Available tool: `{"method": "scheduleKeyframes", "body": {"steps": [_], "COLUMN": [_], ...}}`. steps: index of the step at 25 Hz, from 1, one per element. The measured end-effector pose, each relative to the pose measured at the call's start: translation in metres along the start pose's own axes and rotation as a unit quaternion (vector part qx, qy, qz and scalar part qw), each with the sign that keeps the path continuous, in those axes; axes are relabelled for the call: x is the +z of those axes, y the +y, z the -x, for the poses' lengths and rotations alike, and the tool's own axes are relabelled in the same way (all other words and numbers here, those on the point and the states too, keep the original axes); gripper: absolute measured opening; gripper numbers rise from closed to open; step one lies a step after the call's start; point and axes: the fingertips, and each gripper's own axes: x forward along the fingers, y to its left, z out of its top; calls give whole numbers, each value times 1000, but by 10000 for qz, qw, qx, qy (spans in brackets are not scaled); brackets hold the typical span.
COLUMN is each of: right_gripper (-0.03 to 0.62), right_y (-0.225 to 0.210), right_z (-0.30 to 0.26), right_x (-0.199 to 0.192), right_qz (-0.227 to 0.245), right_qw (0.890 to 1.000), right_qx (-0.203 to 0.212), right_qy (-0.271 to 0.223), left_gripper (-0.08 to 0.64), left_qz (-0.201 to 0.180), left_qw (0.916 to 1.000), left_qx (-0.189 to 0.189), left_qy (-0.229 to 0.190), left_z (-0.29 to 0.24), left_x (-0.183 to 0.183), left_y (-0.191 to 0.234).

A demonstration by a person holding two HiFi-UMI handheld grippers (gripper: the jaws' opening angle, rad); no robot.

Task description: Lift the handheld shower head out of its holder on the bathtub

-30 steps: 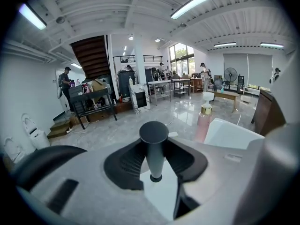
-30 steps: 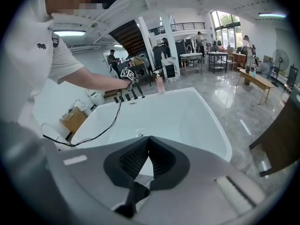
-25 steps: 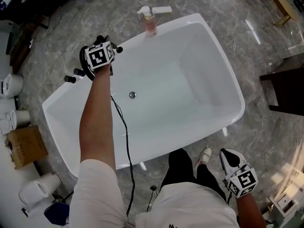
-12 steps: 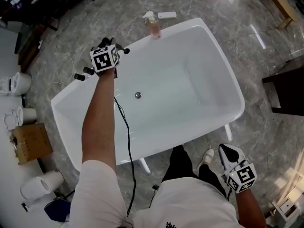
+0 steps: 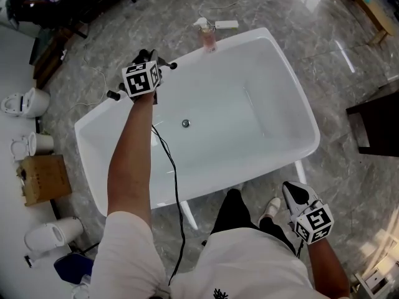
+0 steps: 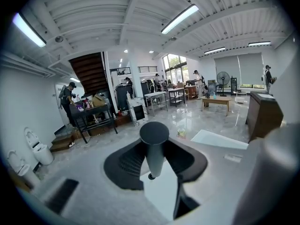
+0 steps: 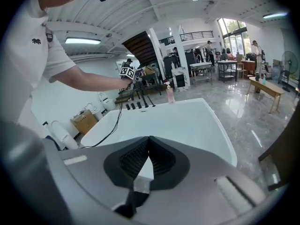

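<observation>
Up and slightly right in the head view is where the left gripper (image 5: 148, 61) has gone since the earlier frame, now sitting above the far rim of the tub (image 5: 310, 127) at upper left. The right gripper (image 5: 297, 195) has barely shifted at lower right. The lift looks under way and probably nearly done: the shower head (image 6: 154, 146) is clamped in the left gripper, which is above the rim rather than at it. What may be left is carrying it fully clear. The head view hides the grip under the marker cube. The left gripper view shows it plainly, both jaws pressed against the dark round handle at frame centre, with open room behind and no holder around it. The right gripper view, at upper left, gives the side-on look: the left gripper is raised over a row of black knobs (image 7: 132, 106) on the rim, with thin dark shapes hanging below it. Whether those are hose or fittings I cannot tell. That view also shows the right gripper's own jaws closed together on nothing.
</observation>
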Motion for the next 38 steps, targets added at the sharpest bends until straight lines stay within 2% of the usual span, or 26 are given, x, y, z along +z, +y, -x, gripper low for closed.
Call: {"method": "scheduleKeyframes", "body": {"steps": [22,38], "right_gripper": [14,14], "right_y": [6,14], "right_z": [42,87], "right_x": [-39,-64], "right_qz": [474,715], "right_qw": [9966,9932], "right_qx": [629,885], "right_qy": [249,247], "left_gripper": [140,140], "left_qz": [-209,-133], "left_qw": [9987,9967], "left_qx": [78,190], "left_qy": [-457,-775], "left_z": [140,252], "left_x": [47,54], "left_y": [-62,-102]}}
